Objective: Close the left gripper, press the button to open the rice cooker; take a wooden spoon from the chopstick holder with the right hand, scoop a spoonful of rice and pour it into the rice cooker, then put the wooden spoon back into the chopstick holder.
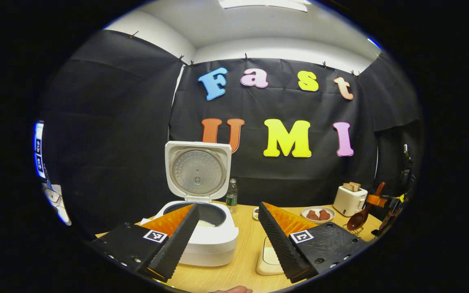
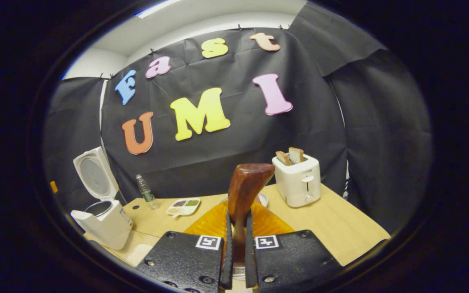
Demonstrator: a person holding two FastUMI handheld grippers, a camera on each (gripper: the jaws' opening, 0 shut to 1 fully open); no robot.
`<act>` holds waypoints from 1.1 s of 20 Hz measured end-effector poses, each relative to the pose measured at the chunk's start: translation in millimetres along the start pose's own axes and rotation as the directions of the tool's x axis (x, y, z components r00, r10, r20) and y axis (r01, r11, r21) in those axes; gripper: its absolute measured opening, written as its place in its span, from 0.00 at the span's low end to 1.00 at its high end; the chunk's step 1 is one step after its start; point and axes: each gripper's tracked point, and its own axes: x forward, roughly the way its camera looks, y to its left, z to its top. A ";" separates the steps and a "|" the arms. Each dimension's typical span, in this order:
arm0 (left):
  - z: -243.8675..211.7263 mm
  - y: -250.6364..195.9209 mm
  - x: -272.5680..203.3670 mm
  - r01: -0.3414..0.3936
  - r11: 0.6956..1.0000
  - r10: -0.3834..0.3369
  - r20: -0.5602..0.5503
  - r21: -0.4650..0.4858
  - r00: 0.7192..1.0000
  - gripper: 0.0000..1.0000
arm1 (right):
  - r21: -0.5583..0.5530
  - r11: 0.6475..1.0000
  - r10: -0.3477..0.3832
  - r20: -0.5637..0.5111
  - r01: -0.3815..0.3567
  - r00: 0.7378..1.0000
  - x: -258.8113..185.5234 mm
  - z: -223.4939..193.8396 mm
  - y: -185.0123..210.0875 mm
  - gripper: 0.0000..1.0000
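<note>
Left gripper view, left to right: rice cooker [image 1: 202, 232] with lid [image 1: 198, 171] raised upright, pale rice visible in the inner pot; plastic bottle [image 1: 231, 195] just behind it; left gripper [image 1: 228, 234] hovering in front of the cooker, jaws spread wide apart and grasping nothing; bowl [image 1: 318, 214] with brown pieces; toaster [image 1: 350, 200] with 2 slices; far right, wooden spoon [image 1: 362, 213] carried with bowl end hanging down above a wire chopstick holder [image 1: 352, 230]. Right gripper view, left to right: same cooker, lid open, at the table's [image 2: 340, 228] left edge; bottle; divided dish [image 2: 183, 206] of grains; right gripper [image 2: 237, 252] clenched on the spoon's handle, both fingers [image 2: 227, 260] pressing it, handle end rising between them; toaster. Handling, as judgement: spoon likely light, rigid and smooth, hence prone to twisting in a narrow pinch; hold best kept on the handle, well clear of the bowl. Likely stage: spoon return to holder, though uncertain.
</note>
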 end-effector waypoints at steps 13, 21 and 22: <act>71.7 60.2 113.3 0.005 0.998 -0.007 0.030 0.058 1.000 0.94 | -0.129 0.987 -0.075 0.183 0.100 0.980 -65.2 59.5 -9.5 1.00; 124.7 97.6 213.0 0.002 0.996 -0.009 0.084 0.084 0.996 0.94 | -0.263 0.963 0.029 0.321 0.060 0.947 -107.7 66.5 34.7 1.00; 130.1 99.6 227.1 0.003 0.996 -0.010 0.085 0.084 0.996 0.94 | -0.252 0.967 0.045 0.327 0.042 0.944 -108.1 64.2 40.1 1.00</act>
